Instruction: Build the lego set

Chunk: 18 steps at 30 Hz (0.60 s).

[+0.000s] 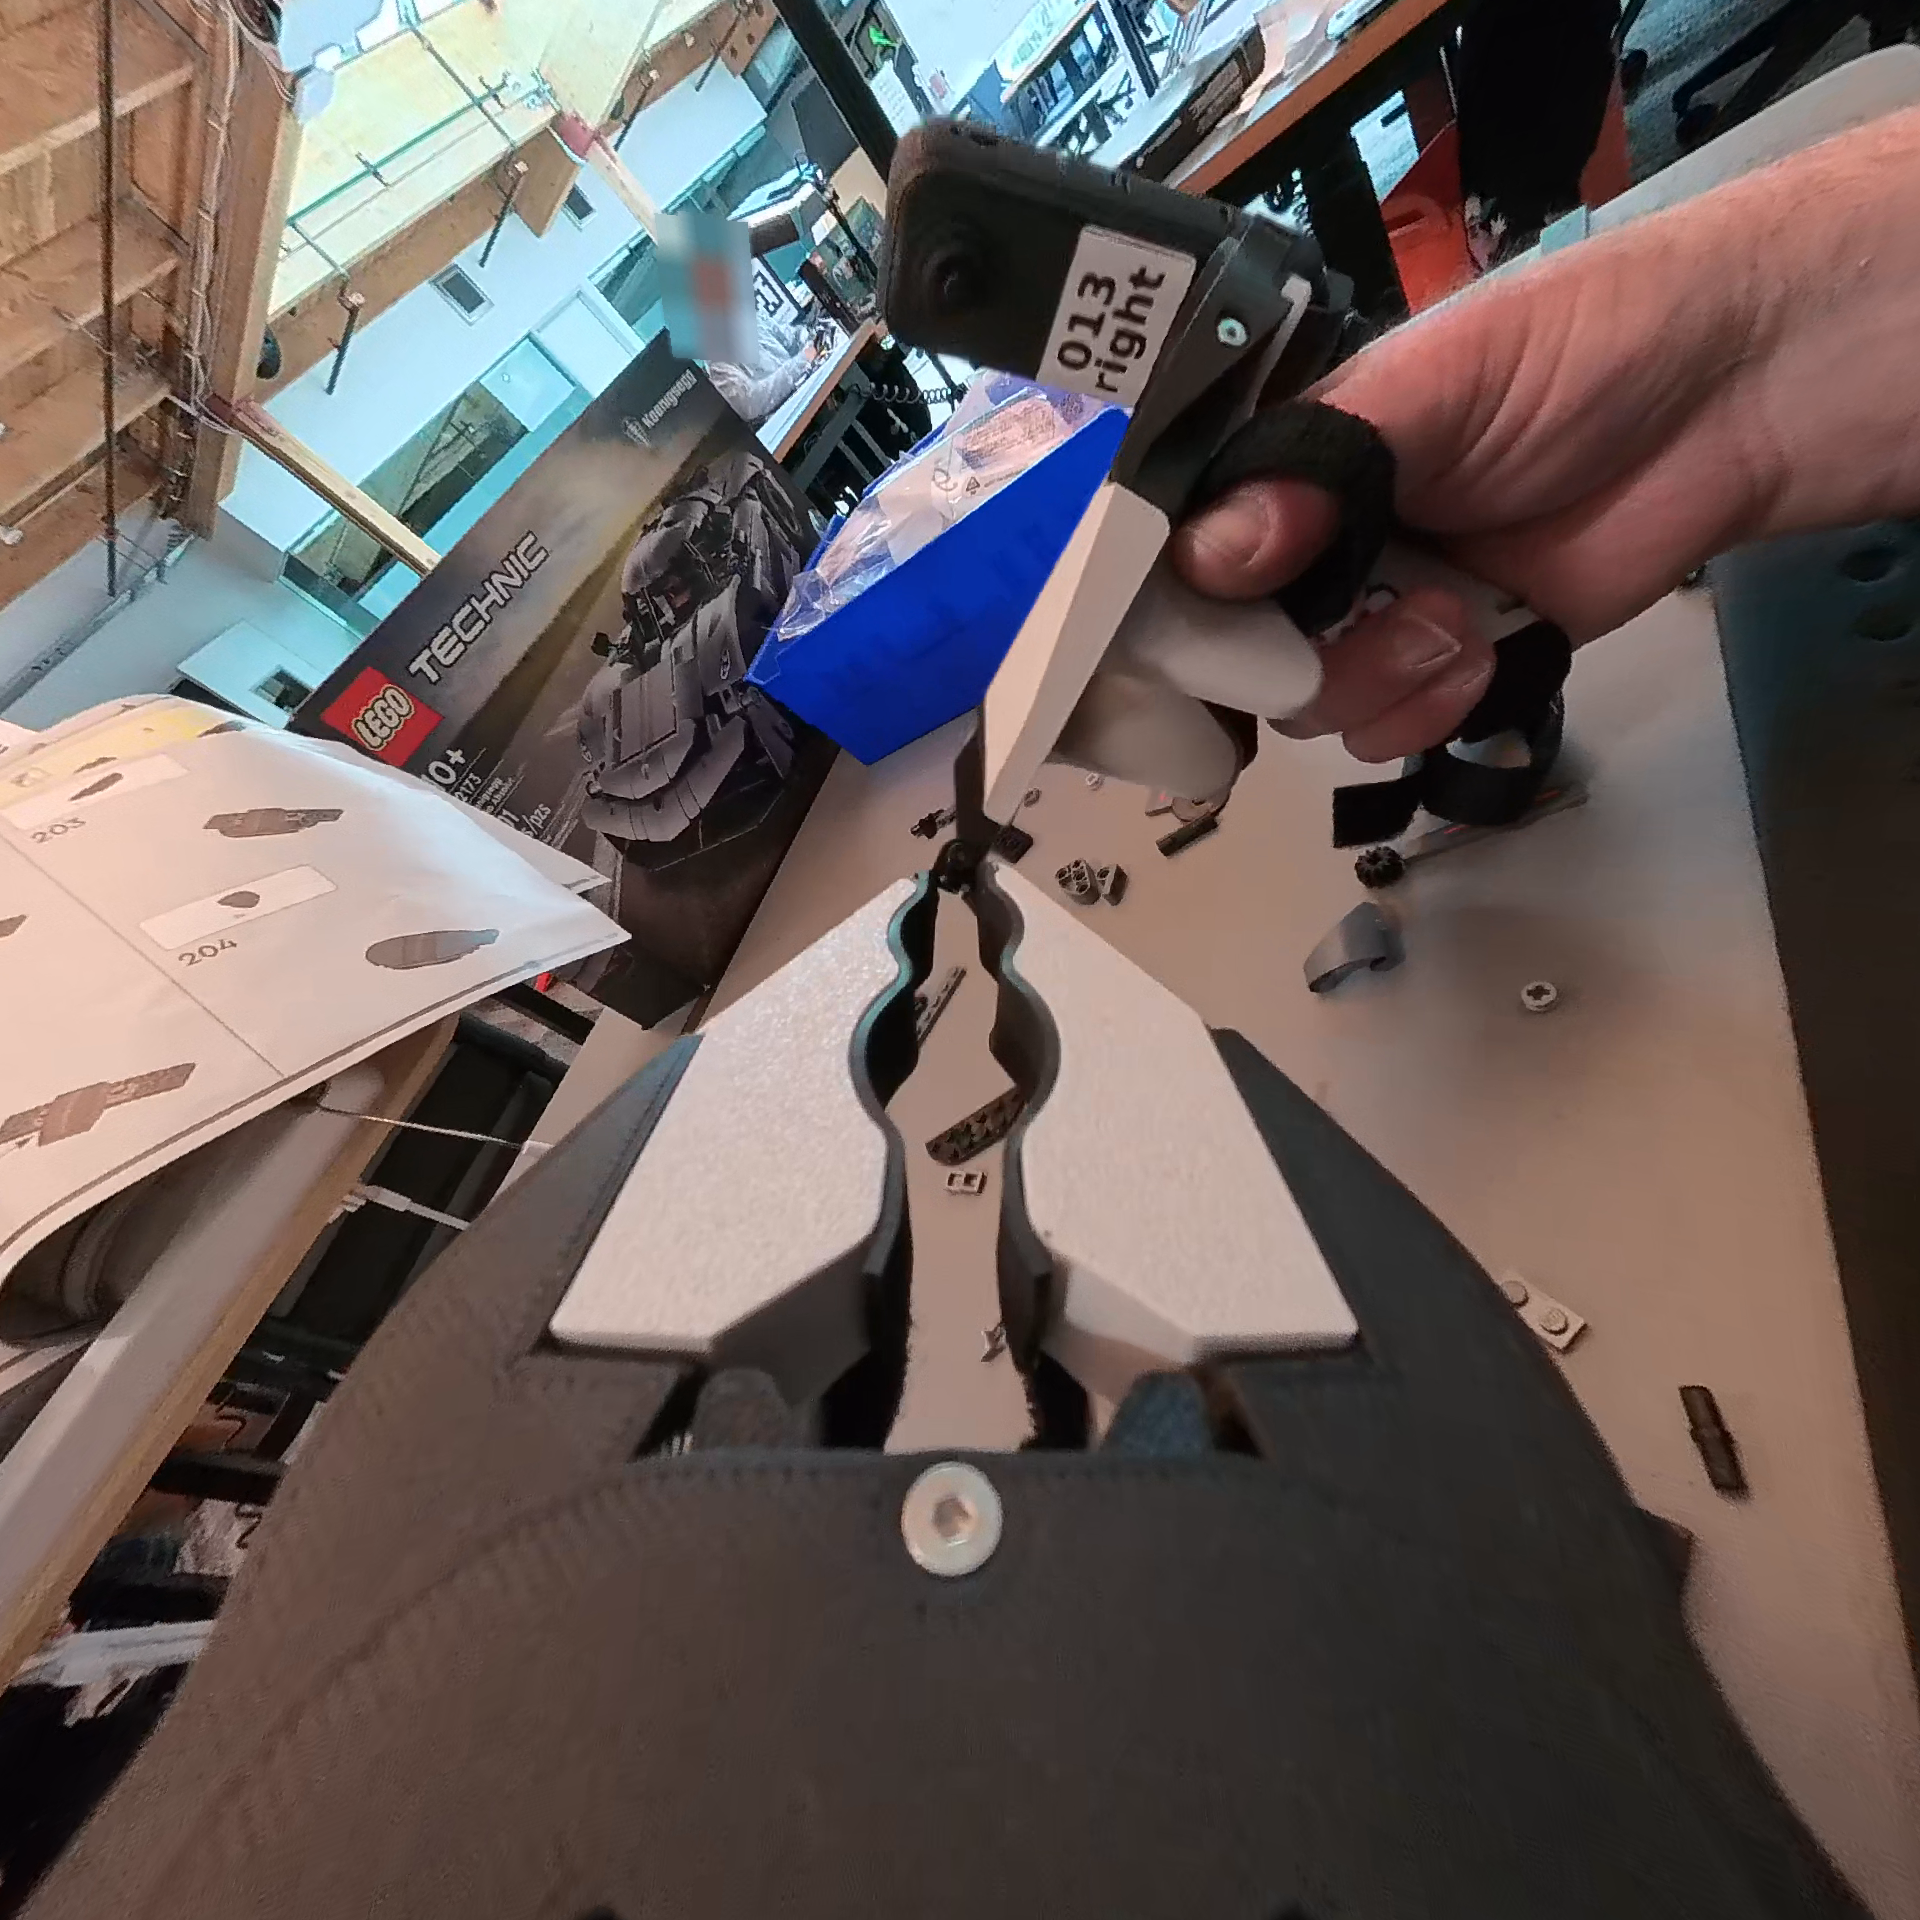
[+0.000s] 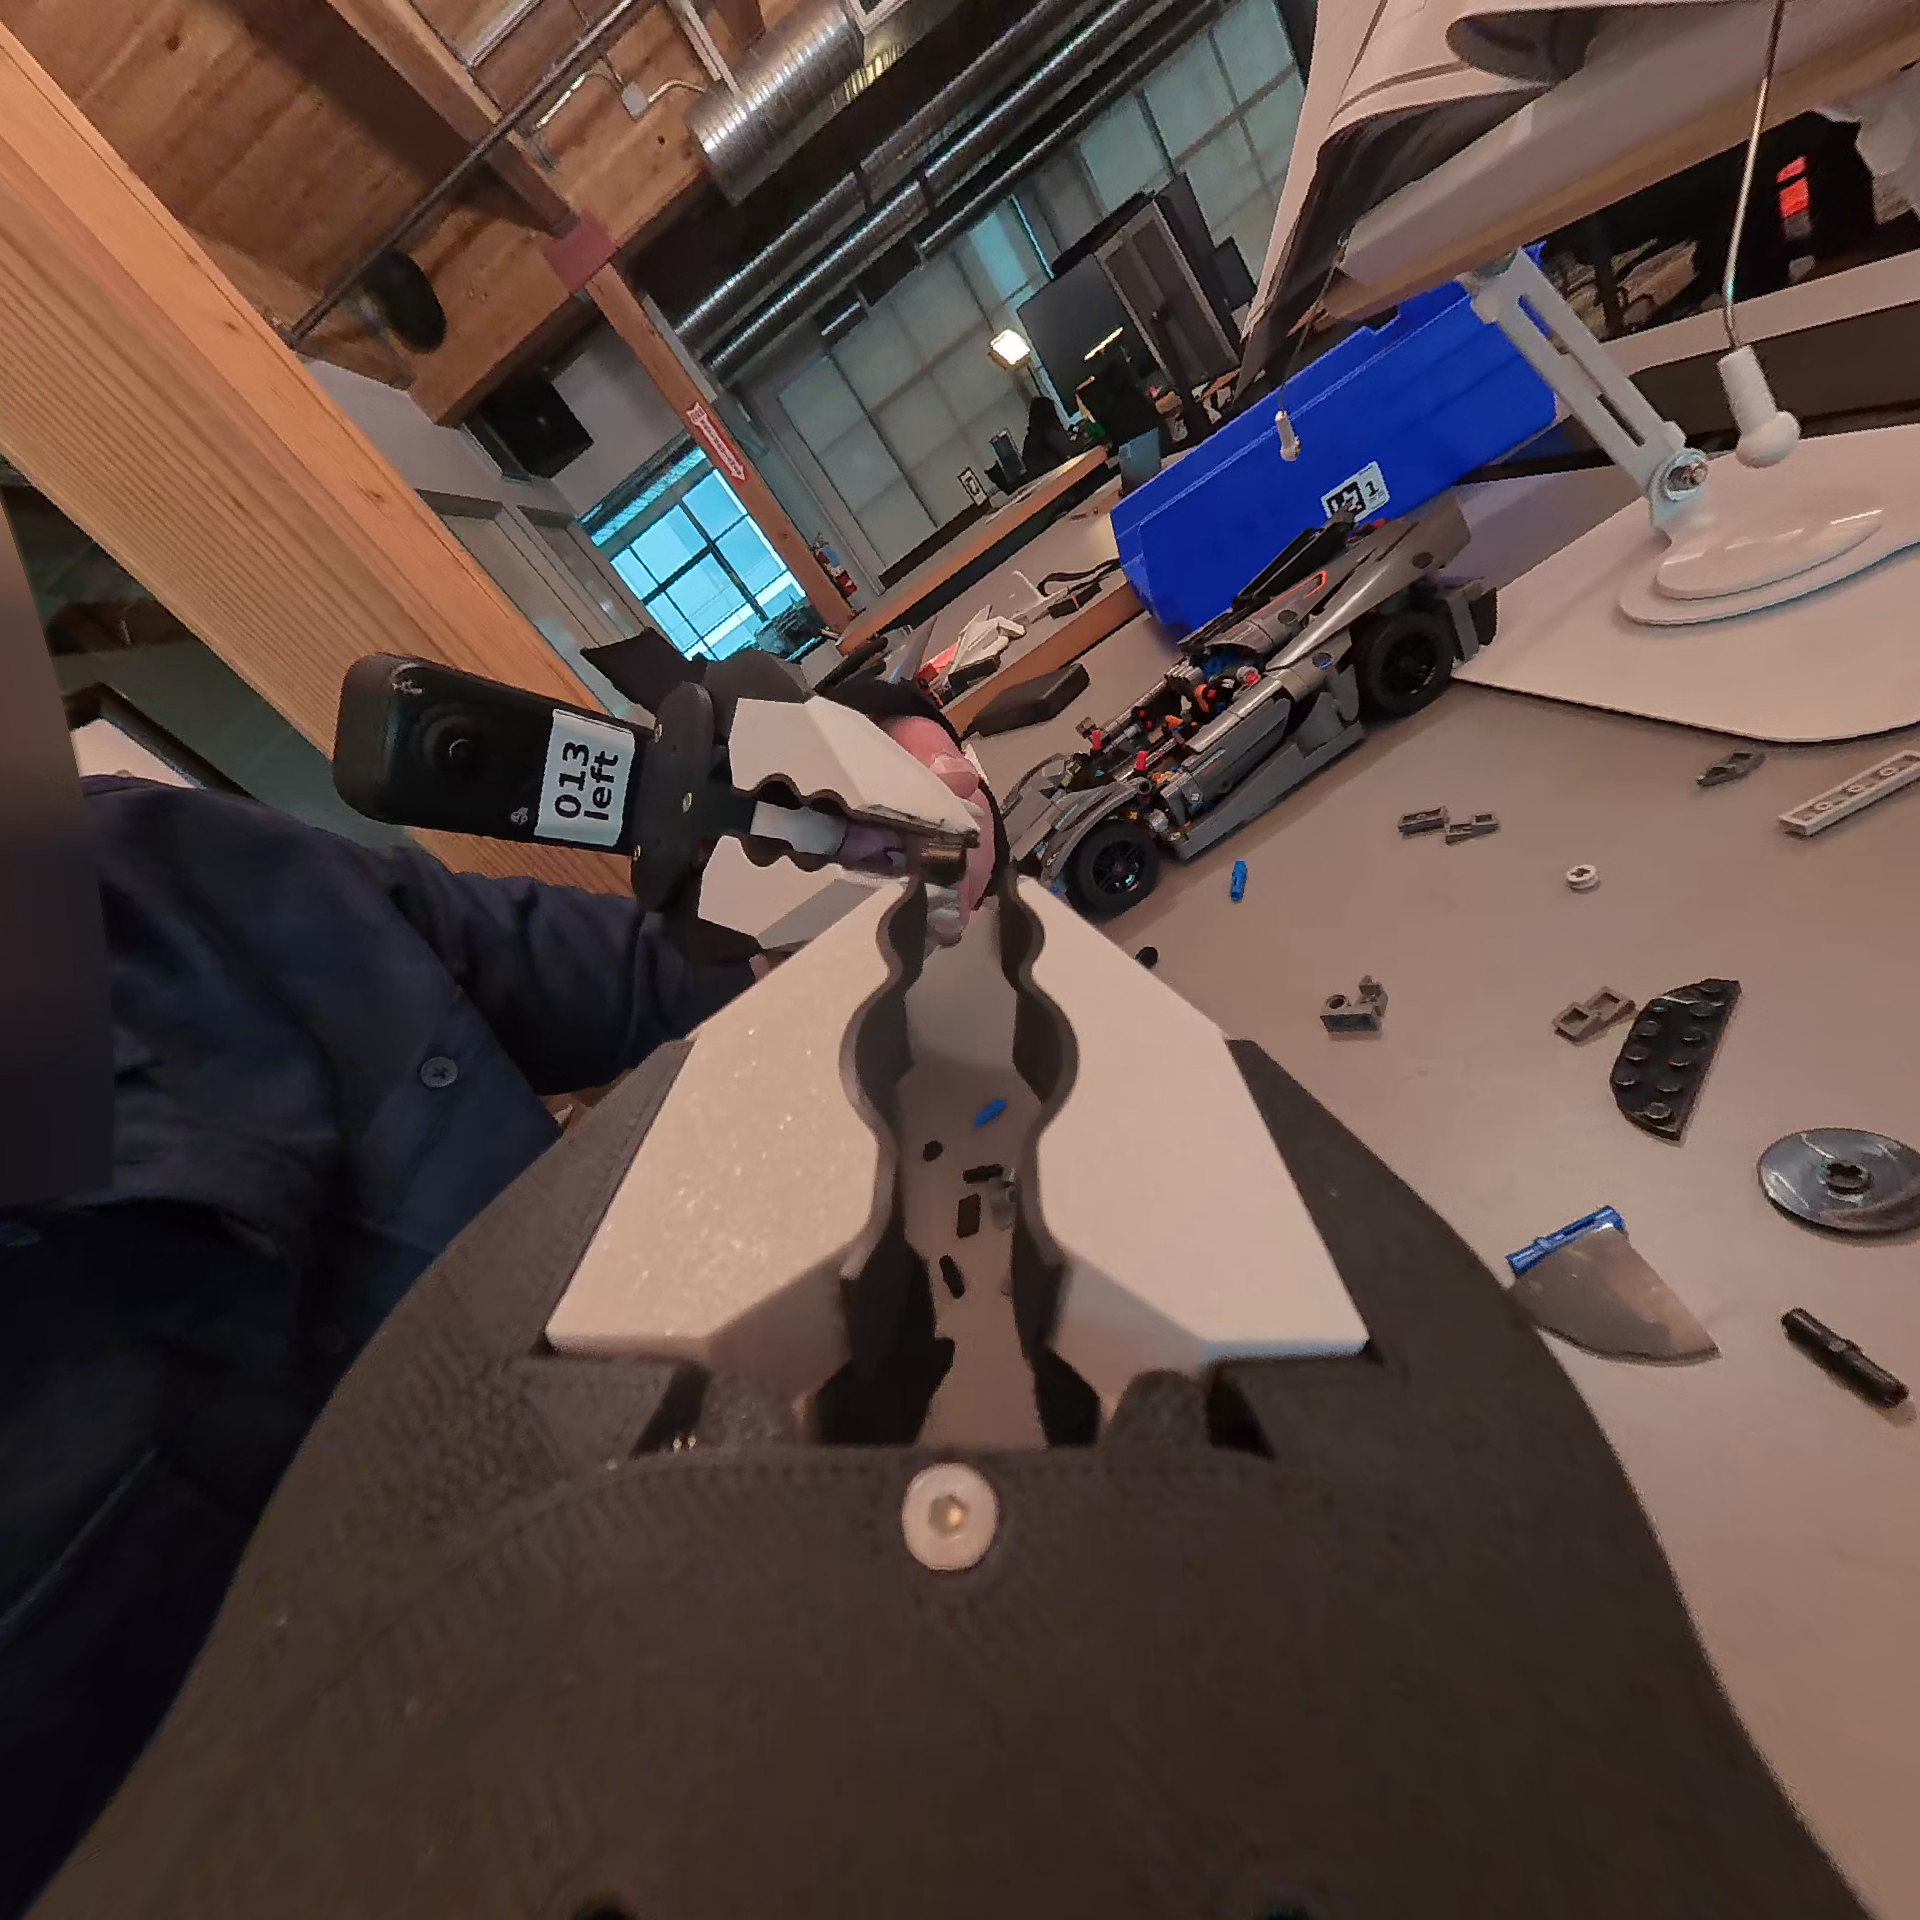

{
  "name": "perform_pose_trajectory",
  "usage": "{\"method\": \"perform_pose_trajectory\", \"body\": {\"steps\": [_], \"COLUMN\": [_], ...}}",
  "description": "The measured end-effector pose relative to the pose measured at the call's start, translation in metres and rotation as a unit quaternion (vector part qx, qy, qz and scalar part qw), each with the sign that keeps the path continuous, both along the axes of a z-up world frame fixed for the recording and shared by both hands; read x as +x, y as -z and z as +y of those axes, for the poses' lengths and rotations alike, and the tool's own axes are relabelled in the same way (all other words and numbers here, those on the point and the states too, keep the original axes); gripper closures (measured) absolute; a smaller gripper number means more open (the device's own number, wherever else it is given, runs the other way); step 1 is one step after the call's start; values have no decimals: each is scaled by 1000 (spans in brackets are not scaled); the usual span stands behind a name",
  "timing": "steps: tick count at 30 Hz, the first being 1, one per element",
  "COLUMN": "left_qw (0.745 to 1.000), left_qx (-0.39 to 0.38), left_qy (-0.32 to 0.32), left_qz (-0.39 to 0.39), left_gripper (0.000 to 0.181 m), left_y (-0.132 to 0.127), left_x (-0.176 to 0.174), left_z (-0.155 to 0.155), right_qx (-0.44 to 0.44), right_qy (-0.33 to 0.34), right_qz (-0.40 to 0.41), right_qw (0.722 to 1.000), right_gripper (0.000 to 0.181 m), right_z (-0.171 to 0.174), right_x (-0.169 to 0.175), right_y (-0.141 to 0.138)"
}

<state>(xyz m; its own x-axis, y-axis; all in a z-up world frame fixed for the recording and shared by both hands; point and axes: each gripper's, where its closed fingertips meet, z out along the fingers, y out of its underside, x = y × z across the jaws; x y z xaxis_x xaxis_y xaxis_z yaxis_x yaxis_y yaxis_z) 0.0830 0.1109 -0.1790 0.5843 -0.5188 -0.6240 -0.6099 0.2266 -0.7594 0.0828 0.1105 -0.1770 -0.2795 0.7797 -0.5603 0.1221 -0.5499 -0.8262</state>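
Both grippers meet in the air over the grey table (image 1: 1351, 1143) on one small black Lego piece (image 1: 954, 860). My left gripper (image 1: 951, 883) has its tips nearly together, pinching that piece. My right gripper (image 1: 982, 826) comes down from the upper right in a hand and is closed at the same piece. In the right wrist view, my right gripper (image 2: 961, 894) faces the left gripper (image 2: 961, 836), which holds the small dark piece (image 2: 935, 858) at its tip. The partly built grey Lego car (image 2: 1247, 717) stands on the table behind them.
A blue bin (image 1: 935, 623) with plastic bags, the Lego box (image 1: 623, 727) and the open instruction booklet (image 1: 208, 914) stand at the back left. Loose parts lie around: a black wedge plate (image 2: 1673, 1055), a dark disc (image 2: 1839, 1179), a grey curved panel (image 2: 1600, 1294). A white stand base (image 2: 1745, 561) is at the right. My two grippers' fingertips are within a few centimetres of each other. Left tips and right tips are each some 25 cm from the partly built grey Lego car (image 2: 1247, 717).
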Motion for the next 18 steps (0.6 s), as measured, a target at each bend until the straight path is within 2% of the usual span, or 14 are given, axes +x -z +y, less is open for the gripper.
{"method": "perform_pose_trajectory", "body": {"steps": [10,18], "left_qw": [1000,998], "left_qx": [4,-10], "left_qy": [-5,-11], "left_qz": [21,63], "left_gripper": [176,176], "left_y": [4,19], "left_x": [2,6], "left_z": [1,4], "right_qx": [8,34], "right_qy": [-11,8], "right_qz": [0,-47], "right_qw": [1000,998], "right_gripper": [169,176], "right_z": [-8,-2], "right_x": [-4,-4], "right_y": [0,15]}}
